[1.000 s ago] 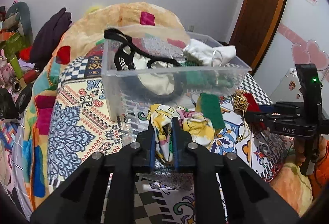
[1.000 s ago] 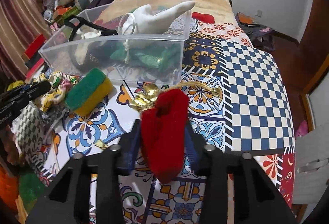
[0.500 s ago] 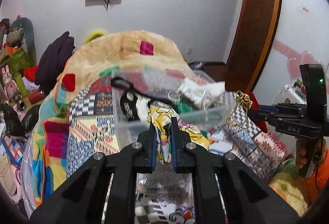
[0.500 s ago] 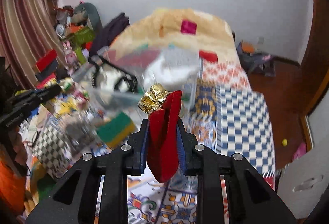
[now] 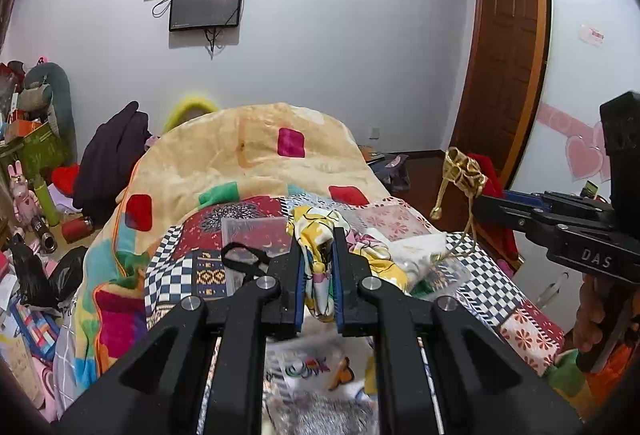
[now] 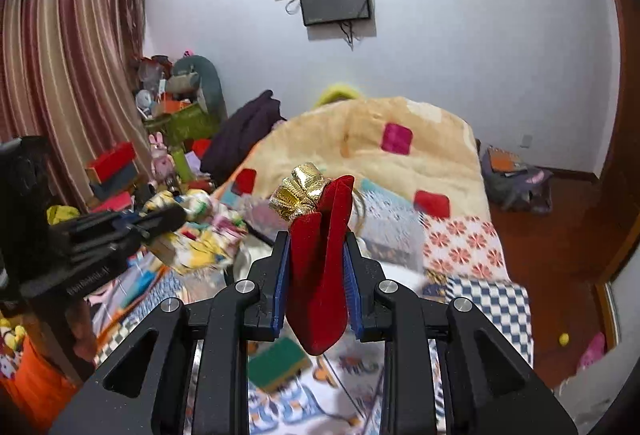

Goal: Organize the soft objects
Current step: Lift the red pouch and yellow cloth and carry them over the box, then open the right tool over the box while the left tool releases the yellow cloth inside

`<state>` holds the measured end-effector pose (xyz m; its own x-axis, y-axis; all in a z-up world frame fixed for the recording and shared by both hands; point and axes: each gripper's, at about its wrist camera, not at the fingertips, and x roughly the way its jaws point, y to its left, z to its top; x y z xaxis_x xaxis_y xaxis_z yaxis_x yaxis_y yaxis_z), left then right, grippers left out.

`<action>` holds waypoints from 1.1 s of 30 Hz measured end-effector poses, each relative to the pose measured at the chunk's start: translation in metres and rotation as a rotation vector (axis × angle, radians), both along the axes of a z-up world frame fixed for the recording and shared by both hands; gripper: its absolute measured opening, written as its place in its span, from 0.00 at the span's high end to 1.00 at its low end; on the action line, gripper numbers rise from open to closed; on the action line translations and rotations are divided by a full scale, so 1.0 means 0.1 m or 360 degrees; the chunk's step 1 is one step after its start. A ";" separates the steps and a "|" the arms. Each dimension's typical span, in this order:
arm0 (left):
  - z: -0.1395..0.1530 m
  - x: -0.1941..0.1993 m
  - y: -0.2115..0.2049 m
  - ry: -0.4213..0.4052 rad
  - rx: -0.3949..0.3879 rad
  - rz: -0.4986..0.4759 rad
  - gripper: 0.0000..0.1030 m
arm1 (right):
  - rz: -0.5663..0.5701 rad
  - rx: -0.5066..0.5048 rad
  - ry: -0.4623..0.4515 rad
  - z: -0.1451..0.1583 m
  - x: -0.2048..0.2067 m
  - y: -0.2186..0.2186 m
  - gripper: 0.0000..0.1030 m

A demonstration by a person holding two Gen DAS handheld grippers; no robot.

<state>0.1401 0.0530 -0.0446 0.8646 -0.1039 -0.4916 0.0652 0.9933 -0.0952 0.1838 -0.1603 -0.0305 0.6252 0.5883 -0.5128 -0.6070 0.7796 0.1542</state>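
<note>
My left gripper [image 5: 316,235] is shut on a yellow floral cloth [image 5: 316,267] and holds it up above the clear plastic bin [image 5: 252,231] on the bed. The bin holds a black strap [image 5: 244,255] and a white cloth [image 5: 416,255]. My right gripper [image 6: 316,239] is shut on a red velvet pouch [image 6: 320,275] with a gold top and cord, held high over the bed. The pouch also shows at the right of the left wrist view [image 5: 480,175]. The left gripper with the floral cloth shows at the left of the right wrist view [image 6: 168,219].
A green and yellow sponge [image 6: 276,363] lies on the patterned bedspread [image 6: 460,251] below the right gripper. A rolled beige blanket [image 5: 248,163] lies behind the bin. Clutter stands on the floor at left [image 5: 32,175]. A wooden door [image 5: 504,67] is at right.
Both grippers have risen well above the bed with their loads. The floral cloth and the red pouch have left the bedspread, and the bin now sits lower in both views.
</note>
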 end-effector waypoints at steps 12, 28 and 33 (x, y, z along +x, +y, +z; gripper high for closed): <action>-0.49 0.53 0.06 0.0230 -0.0007 0.0003 0.90 | 0.0070 -0.0147 0.0131 -0.49 0.33 0.39 0.77; -0.71 0.64 0.04 0.0366 -0.0015 -0.0044 0.82 | 0.0072 -0.0324 0.0128 -0.65 0.30 0.51 0.50; -0.54 0.51 0.08 0.0301 -0.0046 -0.0018 0.60 | 0.0069 -0.0294 0.0114 -0.54 0.27 0.45 0.43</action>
